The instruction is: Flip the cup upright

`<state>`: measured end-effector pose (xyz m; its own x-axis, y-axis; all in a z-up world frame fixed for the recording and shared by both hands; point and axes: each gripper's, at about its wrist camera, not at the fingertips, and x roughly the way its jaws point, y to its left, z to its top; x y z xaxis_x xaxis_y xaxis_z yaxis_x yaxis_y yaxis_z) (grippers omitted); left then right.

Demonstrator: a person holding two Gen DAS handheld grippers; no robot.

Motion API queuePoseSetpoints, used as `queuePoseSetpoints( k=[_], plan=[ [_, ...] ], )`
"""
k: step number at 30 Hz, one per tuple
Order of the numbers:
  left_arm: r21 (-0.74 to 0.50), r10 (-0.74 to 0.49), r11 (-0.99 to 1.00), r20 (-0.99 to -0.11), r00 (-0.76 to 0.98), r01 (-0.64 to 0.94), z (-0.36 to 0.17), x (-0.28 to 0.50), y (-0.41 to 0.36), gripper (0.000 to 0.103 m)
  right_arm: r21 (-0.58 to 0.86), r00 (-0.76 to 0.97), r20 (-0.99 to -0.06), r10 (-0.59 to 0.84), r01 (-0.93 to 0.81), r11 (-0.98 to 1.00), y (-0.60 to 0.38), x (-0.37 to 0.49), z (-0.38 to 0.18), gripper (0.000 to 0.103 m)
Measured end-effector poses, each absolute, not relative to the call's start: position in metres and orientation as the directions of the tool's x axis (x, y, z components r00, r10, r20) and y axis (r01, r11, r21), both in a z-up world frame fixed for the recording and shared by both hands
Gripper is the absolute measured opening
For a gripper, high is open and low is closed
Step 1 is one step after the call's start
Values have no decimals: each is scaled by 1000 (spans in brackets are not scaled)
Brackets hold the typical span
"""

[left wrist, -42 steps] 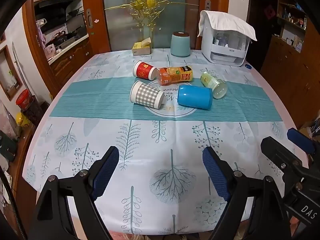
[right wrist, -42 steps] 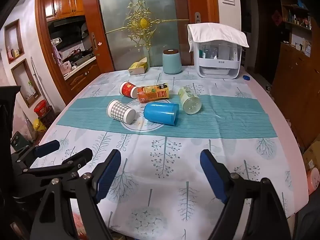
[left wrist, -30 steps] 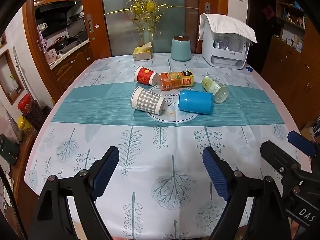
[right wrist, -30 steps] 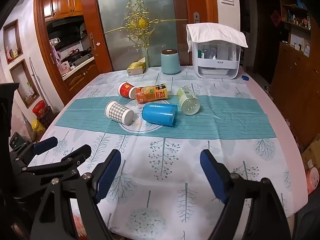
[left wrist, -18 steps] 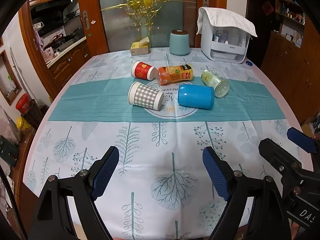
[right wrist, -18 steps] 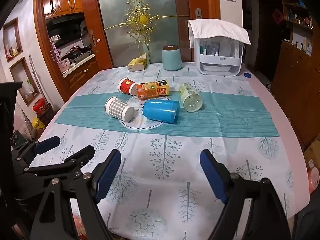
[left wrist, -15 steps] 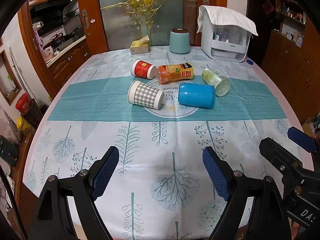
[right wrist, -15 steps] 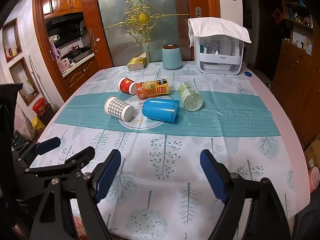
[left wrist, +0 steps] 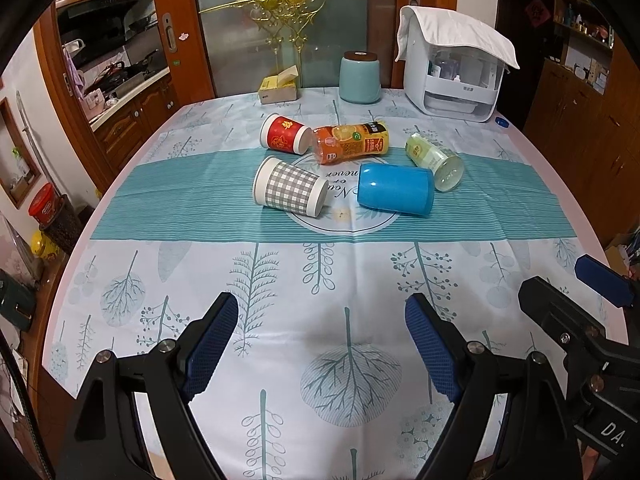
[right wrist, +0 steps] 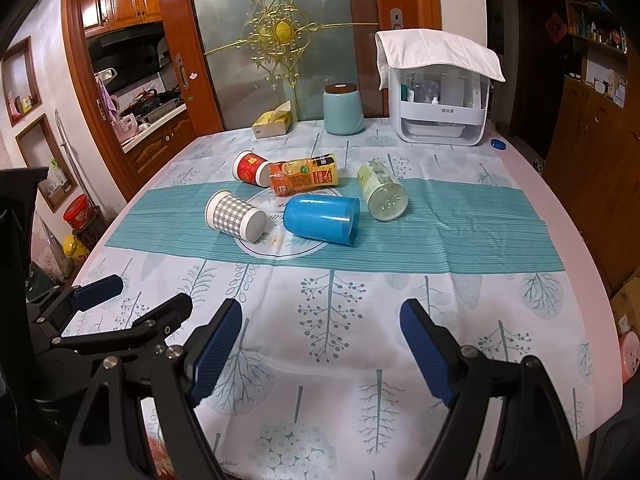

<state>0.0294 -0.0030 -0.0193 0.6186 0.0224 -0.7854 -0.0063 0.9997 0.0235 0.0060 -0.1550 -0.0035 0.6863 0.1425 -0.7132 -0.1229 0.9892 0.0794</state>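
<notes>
Jaws of both grippers, left and right, gape wide, holding nothing.
Gripper bases cut off below; blue cup lies sideways at 12 o'clock, well apart, beside checked cup.

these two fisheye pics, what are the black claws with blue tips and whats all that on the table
Each picture comes from a camera on a hand-held two-finger gripper, looking forward along its fingers. One shows the left gripper, the other the right gripper; both are open and hold nothing.

On the table lie five things on their sides: a checked cup, a blue cup, a red cup, an orange bottle and a pale green jar. Behind them stand a teal canister and a white appliance with a cloth on top.
</notes>
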Motion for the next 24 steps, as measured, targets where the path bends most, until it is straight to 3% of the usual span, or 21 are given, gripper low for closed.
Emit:
queuePoseSetpoints(
  k=[24],
  plan=[
    [14, 16, 1000, -806, 592, -9, -24, 40, -1, 84, 93, 677, -717, 165, -141, 986, -157, 17, -5, 82]
  ],
)
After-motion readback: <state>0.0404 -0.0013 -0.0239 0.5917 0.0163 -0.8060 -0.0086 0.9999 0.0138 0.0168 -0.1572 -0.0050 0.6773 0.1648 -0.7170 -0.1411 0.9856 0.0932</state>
